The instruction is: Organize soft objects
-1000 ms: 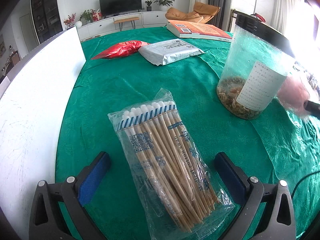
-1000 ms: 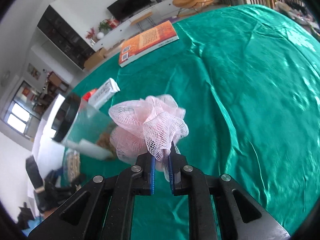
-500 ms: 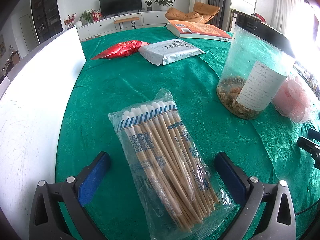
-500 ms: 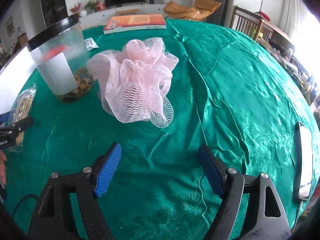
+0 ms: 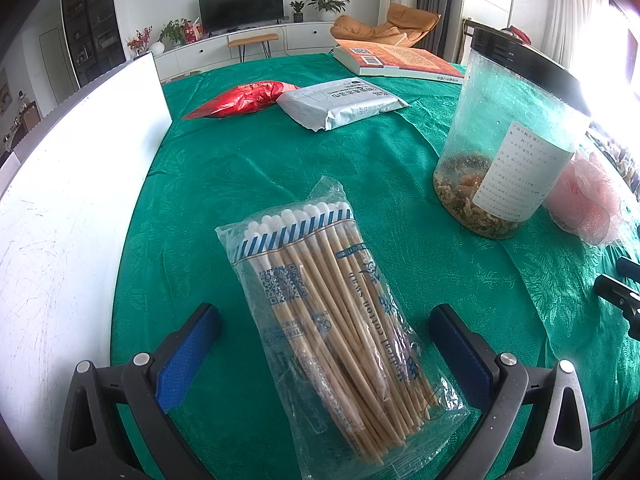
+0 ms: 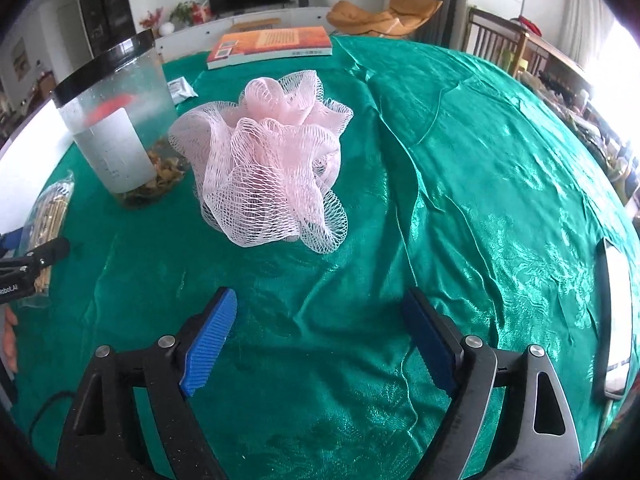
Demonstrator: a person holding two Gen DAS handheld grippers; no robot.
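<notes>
Since a second back our right gripper [image 6: 320, 340] let go the pink mesh pouf [image 6: 268, 160], jaws just opening, now spread and empty; pouf rests at twelve o'clock beside the jar [image 6: 120, 128]; next, probably, our spread left gripper [image 5: 324, 352] closes on the swab packet [image 5: 332, 320].

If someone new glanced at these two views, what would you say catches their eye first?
Probably the pink mesh bath pouf, sitting free on the green tablecloth ahead of the open right gripper, beside the clear jar with a black lid. In the left view, a bag of cotton swabs lies between the left gripper's wide-open jaws.
</notes>
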